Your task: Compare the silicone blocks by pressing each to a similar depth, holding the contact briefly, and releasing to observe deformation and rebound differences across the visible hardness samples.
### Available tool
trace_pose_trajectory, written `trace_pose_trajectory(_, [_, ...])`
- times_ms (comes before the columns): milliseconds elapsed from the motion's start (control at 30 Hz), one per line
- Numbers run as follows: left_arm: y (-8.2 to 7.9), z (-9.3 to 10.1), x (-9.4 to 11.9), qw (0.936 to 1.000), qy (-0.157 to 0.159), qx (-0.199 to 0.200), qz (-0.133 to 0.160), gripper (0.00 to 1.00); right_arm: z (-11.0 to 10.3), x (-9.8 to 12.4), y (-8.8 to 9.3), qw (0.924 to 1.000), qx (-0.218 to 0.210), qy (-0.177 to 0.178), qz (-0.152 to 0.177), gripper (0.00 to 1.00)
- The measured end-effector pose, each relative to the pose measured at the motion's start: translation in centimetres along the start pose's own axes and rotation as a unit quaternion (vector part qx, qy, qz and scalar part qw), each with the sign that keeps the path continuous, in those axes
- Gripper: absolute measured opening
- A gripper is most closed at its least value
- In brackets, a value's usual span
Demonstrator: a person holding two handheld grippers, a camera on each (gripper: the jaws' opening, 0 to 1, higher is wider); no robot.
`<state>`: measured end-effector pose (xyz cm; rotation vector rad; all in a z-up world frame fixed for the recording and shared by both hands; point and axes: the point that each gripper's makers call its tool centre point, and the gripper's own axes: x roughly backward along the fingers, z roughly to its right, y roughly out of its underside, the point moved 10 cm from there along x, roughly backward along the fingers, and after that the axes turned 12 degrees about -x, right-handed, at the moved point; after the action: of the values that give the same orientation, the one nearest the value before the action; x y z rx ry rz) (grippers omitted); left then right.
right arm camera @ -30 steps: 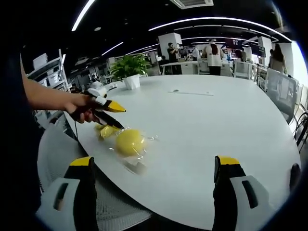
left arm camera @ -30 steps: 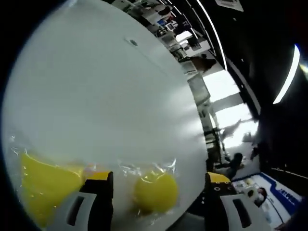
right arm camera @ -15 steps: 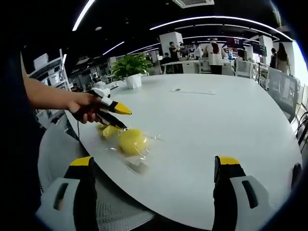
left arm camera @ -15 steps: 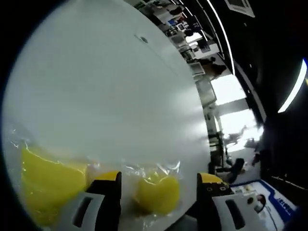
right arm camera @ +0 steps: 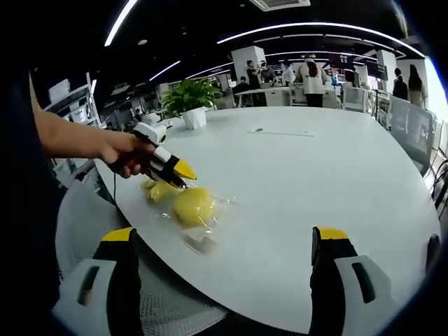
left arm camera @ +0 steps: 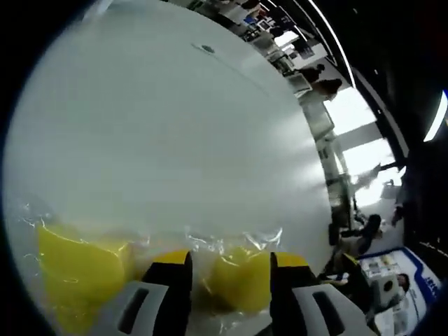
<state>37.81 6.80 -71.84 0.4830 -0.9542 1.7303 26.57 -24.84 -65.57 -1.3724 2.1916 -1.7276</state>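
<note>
My left tongs (left arm camera: 222,269) have the rounded yellow silicone block in its clear plastic wrap (left arm camera: 240,281) sitting right between their yellow-tipped jaws, one jaw against each flank. From the left gripper view the jaws look closed onto it, gripping the block rather than merely flanking it. I judge this as the press-and-hold part of the comparison on this sample. The block lies straight ahead along the tongs' own axis, near the close edge of the round white table (left arm camera: 161,119), so no sideways correction is needed; the squeeze runs across the block's width.

Just beside it, off the outer side of one jaw, lies the second sample, a larger yellow silicone wedge in clear wrap (left arm camera: 78,269). That is the next target, and it calls for a short shift sideways, not forward.

In the right gripper view the same pair of samples shows at the table's near-left rim: the round block (right arm camera: 192,206) with the left tongs (right arm camera: 183,173) bearing down on it from the wedge's side (right arm camera: 159,190). My right tongs (right arm camera: 224,255) hang wide open and hold nothing, well apart from both samples, so the left hand is clearly the nearer one.
</note>
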Motion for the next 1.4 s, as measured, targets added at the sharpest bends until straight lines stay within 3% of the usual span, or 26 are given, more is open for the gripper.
trace_pose_trajectory(67, [-0.1,-0.2,-0.3,0.9995,-0.003,0.031,0.005,0.36,-0.1,-0.1,0.0,1.0000,0.000,-0.001,-0.002,0.97])
trace_pose_trajectory(267, [0.1,-0.3,-1.1,0.9992,-0.012,0.038,0.003,0.27,-0.1,-0.1,0.0,1.0000,-0.001,-0.001,0.000,0.97])
trace_pose_trajectory(333, [0.2,-0.3,-1.1,0.9997,-0.021,0.011,0.005,0.24,-0.1,0.1,0.0,1.0000,-0.002,0.000,0.000,0.97])
trace_pose_trajectory(433, [0.3,-0.2,-1.1,0.9997,-0.021,0.009,0.007,0.21,0.0,0.2,0.1,1.0000,-0.005,0.002,0.001,0.97])
trace_pose_trajectory(533, [0.1,-0.2,-1.0,0.9999,-0.007,0.003,0.008,0.05,0.1,0.2,0.3,1.0000,-0.006,0.003,-0.002,0.97])
trace_pose_trajectory(633, [0.0,-0.1,-1.2,0.9999,-0.008,-0.009,0.006,0.01,0.1,0.2,0.4,1.0000,-0.006,0.002,-0.004,0.97])
trace_pose_trajectory(1000, [0.0,0.3,-0.7,0.9993,0.018,0.028,0.018,0.00,0.0,0.2,0.2,1.0000,-0.003,0.003,-0.006,0.96])
trace_pose_trajectory(1200, [-0.4,1.2,-0.3,0.9975,0.063,0.009,0.029,0.00,0.0,0.1,0.2,1.0000,-0.002,0.001,-0.007,0.96])
trace_pose_trajectory(1400, [-0.6,2.4,0.2,0.9939,0.103,0.018,0.036,0.00,0.0,0.1,-0.1,1.0000,-0.001,-0.001,-0.006,0.96])
